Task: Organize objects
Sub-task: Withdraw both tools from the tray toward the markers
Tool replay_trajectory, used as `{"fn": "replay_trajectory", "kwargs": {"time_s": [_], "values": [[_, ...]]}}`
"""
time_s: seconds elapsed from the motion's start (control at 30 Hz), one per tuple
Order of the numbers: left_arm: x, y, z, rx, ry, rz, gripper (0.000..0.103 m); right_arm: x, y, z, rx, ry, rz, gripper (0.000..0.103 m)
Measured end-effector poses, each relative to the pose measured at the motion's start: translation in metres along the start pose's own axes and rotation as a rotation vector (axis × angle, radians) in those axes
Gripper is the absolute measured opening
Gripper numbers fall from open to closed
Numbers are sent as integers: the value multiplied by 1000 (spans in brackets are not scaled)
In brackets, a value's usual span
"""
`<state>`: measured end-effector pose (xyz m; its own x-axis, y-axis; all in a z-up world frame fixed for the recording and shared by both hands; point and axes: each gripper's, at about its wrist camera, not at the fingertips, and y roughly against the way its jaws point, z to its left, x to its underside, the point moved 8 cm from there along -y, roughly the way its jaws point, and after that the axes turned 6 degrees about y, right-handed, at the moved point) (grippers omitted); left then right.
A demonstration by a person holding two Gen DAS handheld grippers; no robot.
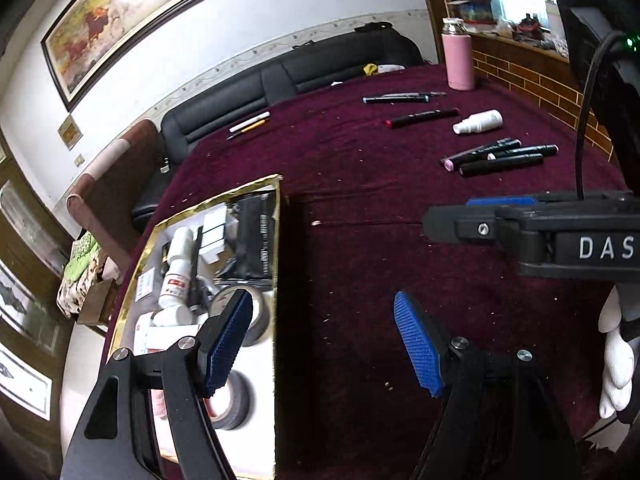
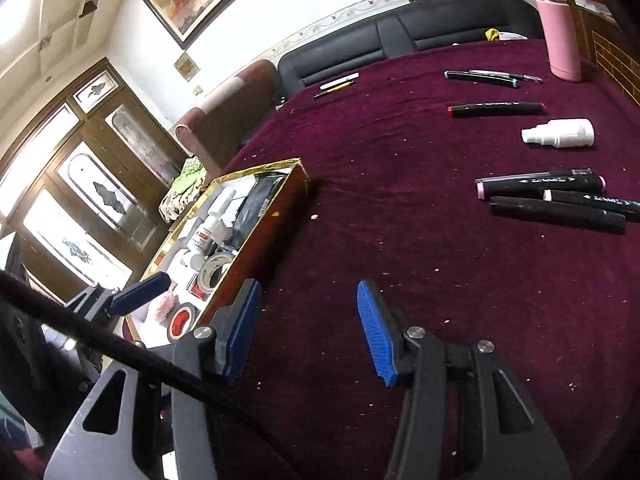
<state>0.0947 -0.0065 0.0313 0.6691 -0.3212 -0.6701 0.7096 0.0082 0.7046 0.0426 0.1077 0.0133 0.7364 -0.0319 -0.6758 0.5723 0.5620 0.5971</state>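
A gold-rimmed box (image 1: 277, 240) (image 2: 260, 167) stands at the left of the maroon table and holds white bottles, tape rolls (image 1: 236, 404) and a black packet. My left gripper (image 1: 324, 344) hangs open over the box's right edge with nothing between its pads. My right gripper (image 2: 308, 332) is open and empty over the cloth just right of the box; in the left wrist view it (image 1: 500, 216) shows at the right. Loose on the cloth lie three black markers (image 1: 500, 156) (image 2: 552, 196), a white spray bottle (image 1: 478, 122) (image 2: 560, 133) and a red-tipped marker (image 1: 424, 117) (image 2: 496, 109).
Further back lie two pens (image 1: 400, 98) (image 2: 488, 77), and a white pen with a yellow pencil (image 1: 250, 122) (image 2: 338, 82). A pink flask (image 1: 458, 60) (image 2: 560, 40) stands at the far right edge. A black sofa runs behind the table. A white-gloved hand (image 1: 616, 360) holds the right gripper.
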Motion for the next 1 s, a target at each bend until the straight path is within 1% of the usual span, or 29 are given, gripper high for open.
{"fn": "replay_trajectory", "kwargs": {"time_s": [0.4,0.77,0.83,1.0], "values": [[-7,-22,-27,20,-42,48,68,-5,-5,-33,7,-62,2,49],[-1,-54,-51,58,-80,114,67,-10,2,-72,37,-131,-8,49],[0,-58,-54,61,-87,126,67,-14,8,-80,53,-134,-15,49],[2,-70,-57,71,-87,148,67,-31,33,-113,135,-147,-51,49]]}}
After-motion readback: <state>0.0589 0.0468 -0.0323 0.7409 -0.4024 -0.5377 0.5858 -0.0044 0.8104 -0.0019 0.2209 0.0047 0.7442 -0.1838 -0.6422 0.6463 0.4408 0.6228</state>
